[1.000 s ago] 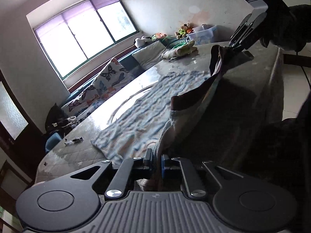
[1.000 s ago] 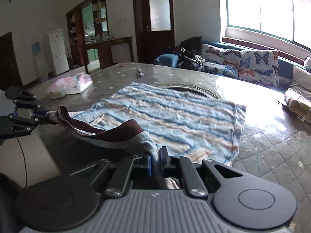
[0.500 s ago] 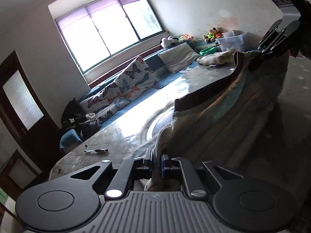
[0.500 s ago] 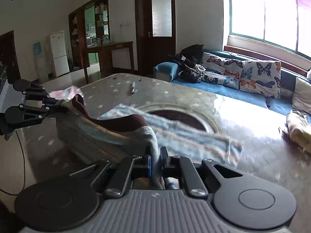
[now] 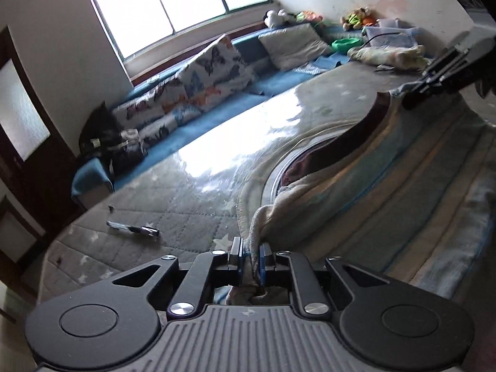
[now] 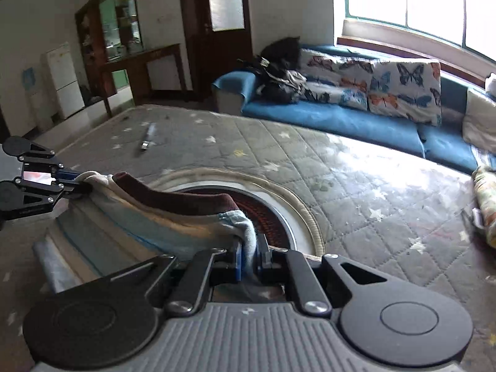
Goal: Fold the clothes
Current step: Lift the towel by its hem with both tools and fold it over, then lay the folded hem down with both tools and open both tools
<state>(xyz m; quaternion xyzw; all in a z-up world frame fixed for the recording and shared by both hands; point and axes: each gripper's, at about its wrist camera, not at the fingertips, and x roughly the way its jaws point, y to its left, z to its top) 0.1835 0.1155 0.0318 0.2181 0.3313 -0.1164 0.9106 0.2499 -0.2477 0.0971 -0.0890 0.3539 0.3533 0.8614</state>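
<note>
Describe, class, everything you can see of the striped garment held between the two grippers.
The striped garment looks like soft knit, banded pale blue, cream and tan, with a dark maroon trim along its raised edge. The left gripper and right gripper are each shut on an end of that edge, which sags between them. Its lower part lies folded on the quilted grey table cover.

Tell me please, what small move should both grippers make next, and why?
Probably lower both together and lay the edge down. The left gripper and the right gripper each pinch a corner of the striped garment, held above the quilted table cover.
</note>
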